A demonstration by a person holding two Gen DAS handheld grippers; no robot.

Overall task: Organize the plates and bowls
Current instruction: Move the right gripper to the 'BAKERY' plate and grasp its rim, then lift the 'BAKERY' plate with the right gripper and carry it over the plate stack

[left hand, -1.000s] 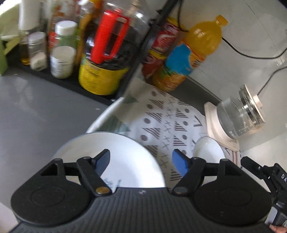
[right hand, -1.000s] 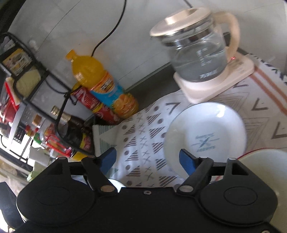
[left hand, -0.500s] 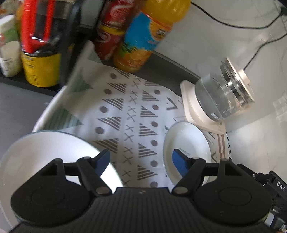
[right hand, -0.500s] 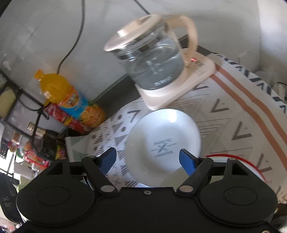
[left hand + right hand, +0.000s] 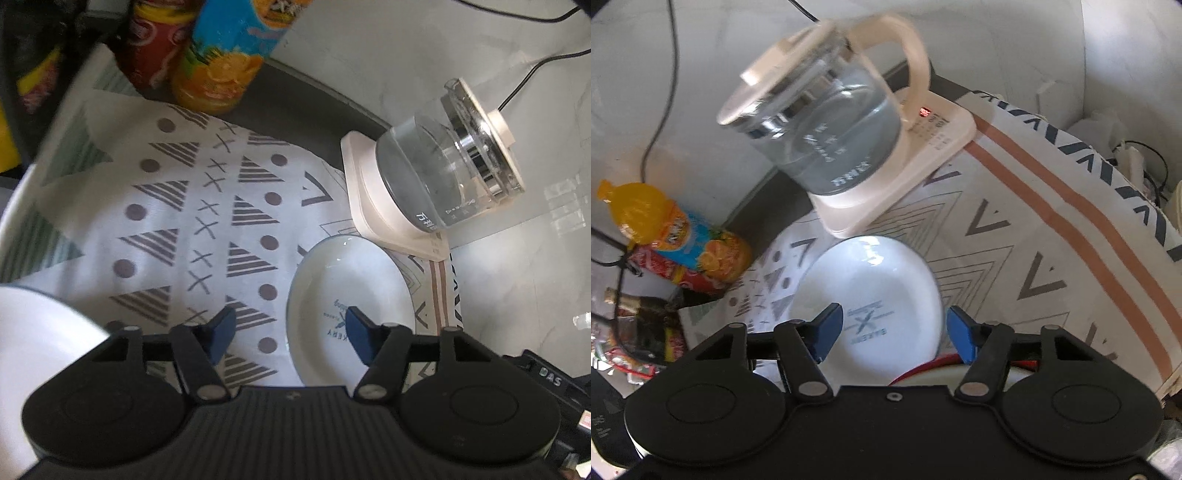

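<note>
Your left claw (image 5: pixel 288 332) and right claw (image 5: pixel 895 330) both gaped wide, holding nothing, above the white plate (image 5: pixel 871 273) beside the kettle (image 5: pixel 827 122).

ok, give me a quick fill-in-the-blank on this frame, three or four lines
The white plate lies on the patterned ____.
The glass kettle sits on a cream ____.
Both grippers, left and right, are ____, holding nothing.
The bottle beside the red can holds ____-coloured drink.

Missing: cloth; base; open; orange
</note>
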